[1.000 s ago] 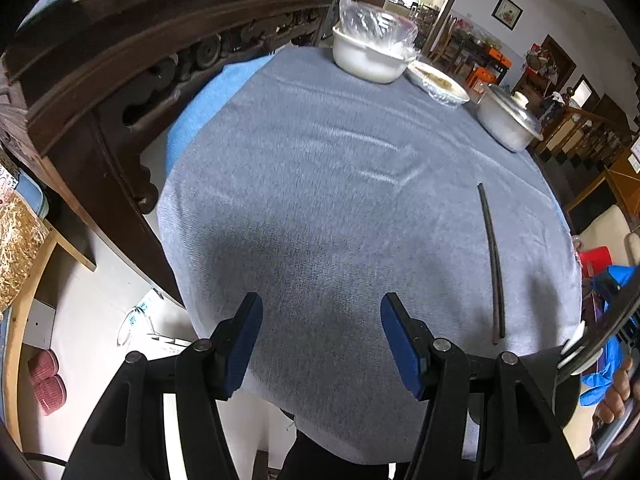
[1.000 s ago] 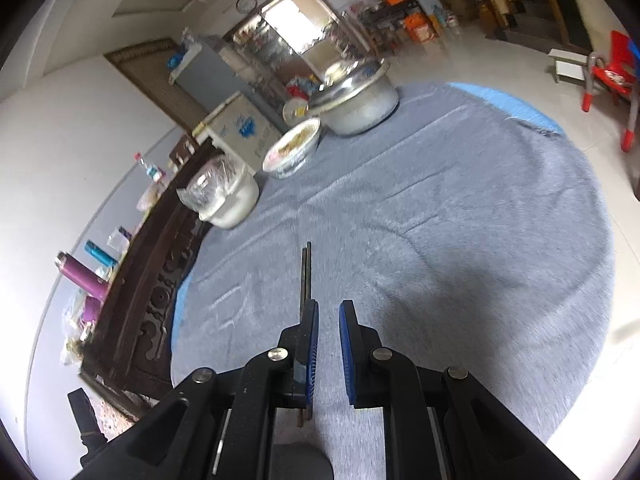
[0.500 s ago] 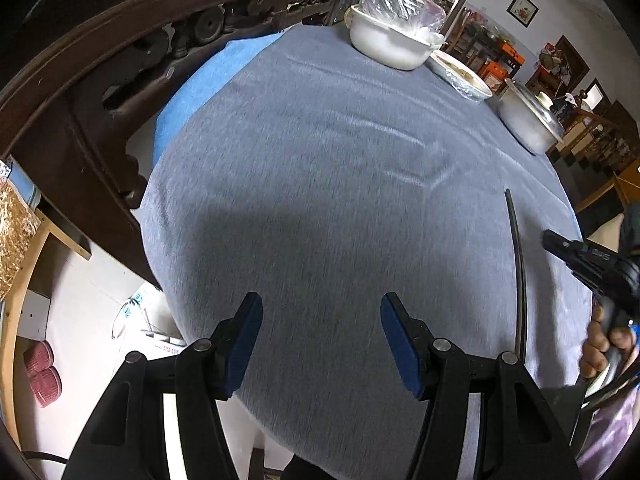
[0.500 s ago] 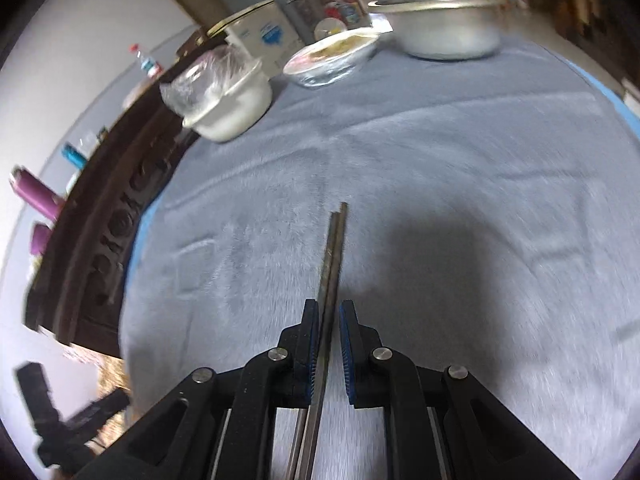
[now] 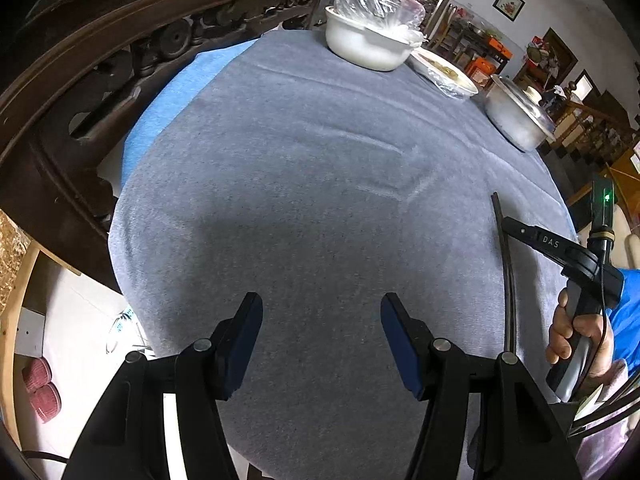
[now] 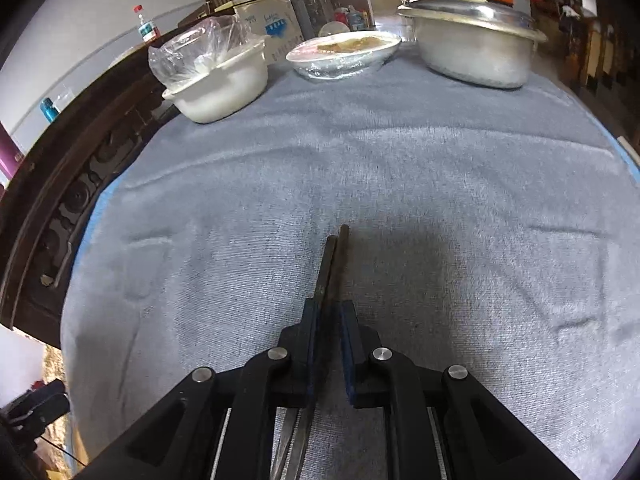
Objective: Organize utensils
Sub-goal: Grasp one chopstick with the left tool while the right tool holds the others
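A pair of dark chopsticks point(image 6: 333, 258) lies side by side on the grey tablecloth point(image 6: 440, 200). My right gripper point(image 6: 329, 312) has its blue pads nearly closed around them, low over the cloth; whether they are gripped tight is unclear. The chopsticks run back under the gripper. In the left wrist view the chopsticks point(image 5: 507, 272) lie at the right, with my right gripper point(image 5: 510, 225) over them. My left gripper point(image 5: 322, 332) is open and empty above the near part of the cloth.
At the far edge stand a white bowl with a plastic bag point(image 6: 218, 82), a covered dish point(image 6: 344, 54) and a lidded metal pot point(image 6: 474, 46). A carved dark wooden chair back point(image 5: 100, 92) borders the table's left side.
My right gripper has come down and forward onto the chopsticks, which now sit between its pads. My left gripper has moved forward over the cloth and stays open.
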The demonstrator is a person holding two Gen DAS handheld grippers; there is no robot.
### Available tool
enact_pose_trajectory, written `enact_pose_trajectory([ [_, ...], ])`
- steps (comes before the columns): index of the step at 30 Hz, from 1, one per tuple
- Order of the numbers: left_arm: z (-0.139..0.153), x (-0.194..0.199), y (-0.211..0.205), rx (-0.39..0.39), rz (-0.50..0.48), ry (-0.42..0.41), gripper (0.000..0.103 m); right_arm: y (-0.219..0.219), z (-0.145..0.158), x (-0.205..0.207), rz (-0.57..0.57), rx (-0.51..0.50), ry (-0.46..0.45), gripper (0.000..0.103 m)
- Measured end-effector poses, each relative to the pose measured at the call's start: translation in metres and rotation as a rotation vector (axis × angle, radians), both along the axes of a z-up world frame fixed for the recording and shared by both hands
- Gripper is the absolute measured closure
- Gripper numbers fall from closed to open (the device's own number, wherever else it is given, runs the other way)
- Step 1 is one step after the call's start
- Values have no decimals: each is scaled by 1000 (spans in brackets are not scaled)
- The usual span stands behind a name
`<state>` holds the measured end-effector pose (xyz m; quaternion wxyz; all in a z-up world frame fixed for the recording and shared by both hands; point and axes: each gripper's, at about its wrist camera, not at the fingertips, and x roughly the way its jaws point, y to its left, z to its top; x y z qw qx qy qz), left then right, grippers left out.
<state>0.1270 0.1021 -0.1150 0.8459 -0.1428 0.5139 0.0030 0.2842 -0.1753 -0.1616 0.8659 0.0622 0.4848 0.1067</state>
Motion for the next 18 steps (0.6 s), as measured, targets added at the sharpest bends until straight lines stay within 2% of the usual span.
enact_pose_trajectory([
  [2, 1, 0, -1, 5, -4, -1, 41, 1, -1, 0, -9, -69, -7, 90],
  [4, 3, 2, -4, 10, -9, -7, 41, -3, -1, 0, -13, -80, 0, 93],
  [12, 11, 16, -16, 54, -39, -45, 41, -44, 1, 1, -113, 18, 55, 94],
  [17, 19, 43, -41, 86, -131, -92, 41, -57, 2, 11, -159, 102, 123, 89],
  [18, 20, 49, -47, 83, -157, -100, 41, -57, 3, 16, -167, 109, 132, 84],
])
